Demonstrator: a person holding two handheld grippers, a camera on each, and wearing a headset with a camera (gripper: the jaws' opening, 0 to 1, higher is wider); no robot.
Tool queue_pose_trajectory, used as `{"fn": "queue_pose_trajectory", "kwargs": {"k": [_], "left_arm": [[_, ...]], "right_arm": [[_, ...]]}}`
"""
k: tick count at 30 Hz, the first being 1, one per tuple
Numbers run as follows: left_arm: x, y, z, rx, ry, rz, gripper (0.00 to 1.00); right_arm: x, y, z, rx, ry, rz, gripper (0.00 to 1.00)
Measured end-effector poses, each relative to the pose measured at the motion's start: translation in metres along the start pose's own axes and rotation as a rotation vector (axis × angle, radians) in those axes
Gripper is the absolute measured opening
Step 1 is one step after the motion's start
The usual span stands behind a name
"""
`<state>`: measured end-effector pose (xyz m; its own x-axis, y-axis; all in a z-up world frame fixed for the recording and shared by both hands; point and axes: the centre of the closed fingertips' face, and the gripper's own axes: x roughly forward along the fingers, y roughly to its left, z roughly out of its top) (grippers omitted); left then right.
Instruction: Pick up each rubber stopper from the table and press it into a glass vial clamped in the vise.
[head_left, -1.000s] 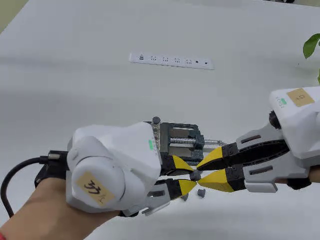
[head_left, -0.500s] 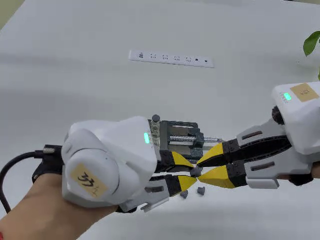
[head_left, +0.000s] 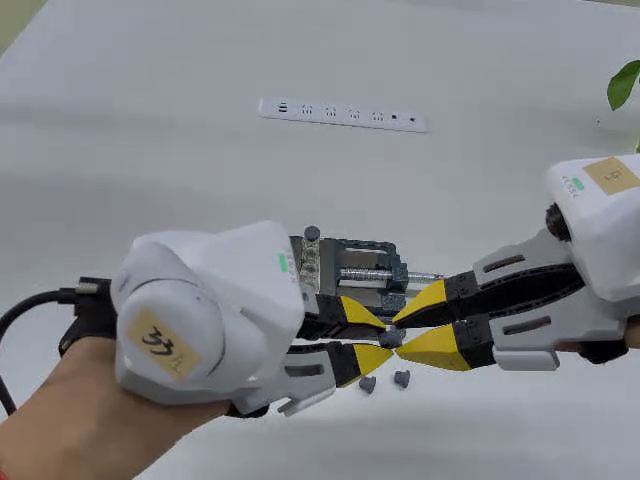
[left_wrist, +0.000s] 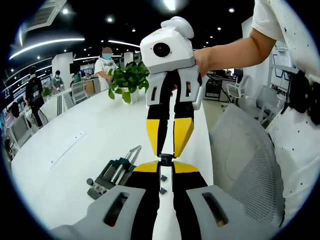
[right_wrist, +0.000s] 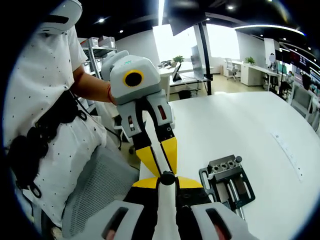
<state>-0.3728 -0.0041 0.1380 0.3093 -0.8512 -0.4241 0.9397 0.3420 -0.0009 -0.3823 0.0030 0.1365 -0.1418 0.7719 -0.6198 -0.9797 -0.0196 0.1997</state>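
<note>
My left gripper (head_left: 386, 338) and right gripper (head_left: 393, 338) meet tip to tip above the table, just in front of the vise (head_left: 365, 272). A small dark rubber stopper (head_left: 390, 339) is pinched where the yellow fingertips come together, and both pairs of jaws stand nearly closed on it. The same rubber stopper (left_wrist: 165, 159) shows at my left jaws' tips and again as the stopper (right_wrist: 167, 177) at my right jaws' tips. Two loose stoppers (head_left: 367, 384) (head_left: 402, 378) lie on the table below the tips. Glass vials (head_left: 311, 262) stand in the vise, one capped by a stopper (head_left: 312, 233).
A white power strip (head_left: 342, 116) lies further back on the white table (head_left: 150, 150). A plant leaf (head_left: 622, 88) shows at the right edge. A black cable (head_left: 25, 320) trails from my left gripper. A mesh chair (left_wrist: 250, 155) stands beside the table.
Both grippers have drifted slightly up and back together, with the stopper still between their tips. The two loose stoppers have not moved on the table.
</note>
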Motion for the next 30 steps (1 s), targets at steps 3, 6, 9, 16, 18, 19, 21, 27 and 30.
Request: {"fn": "queue_pose_trajectory", "kwargs": {"k": [3,6,9,16,18,19,21,27,30], "left_arm": [[-0.0008,-0.001,0.0008,-0.009,-0.004,-0.007,0.05],[-0.0013,-0.002,0.0014,-0.01,-0.007,-0.011,0.05],[-0.0016,-0.0024,0.0017,-0.009,-0.007,-0.013,0.05],[-0.0023,-0.0039,0.0012,-0.012,-0.009,-0.026,0.05],[-0.0029,-0.0037,0.0017,-0.012,-0.009,-0.026,0.05],[-0.0031,-0.0035,0.0019,-0.012,-0.01,-0.025,0.05],[-0.0033,-0.003,0.0018,-0.015,-0.012,-0.025,0.05],[-0.0038,-0.0024,0.0004,-0.011,-0.01,-0.024,0.05],[-0.0042,-0.0028,-0.0004,-0.015,-0.009,-0.025,0.05]], "right_arm": [[0.0001,0.0015,0.0004,0.0,0.0,0.009,0.08],[-0.0001,0.002,0.0013,-0.003,-0.001,0.012,0.07],[0.0,0.0023,0.0018,-0.006,-0.002,0.014,0.07],[0.0011,0.0041,0.0018,-0.018,0.0,0.021,0.07],[0.001,0.0036,0.0022,-0.02,-0.003,0.019,0.07],[0.001,0.0035,0.0025,-0.02,-0.004,0.018,0.06],[0.0013,0.0032,0.0032,-0.021,-0.005,0.016,0.06],[0.0022,0.0029,0.0034,-0.029,0.0,0.009,0.05],[0.003,0.003,0.0034,-0.034,0.003,0.009,0.05]]}}
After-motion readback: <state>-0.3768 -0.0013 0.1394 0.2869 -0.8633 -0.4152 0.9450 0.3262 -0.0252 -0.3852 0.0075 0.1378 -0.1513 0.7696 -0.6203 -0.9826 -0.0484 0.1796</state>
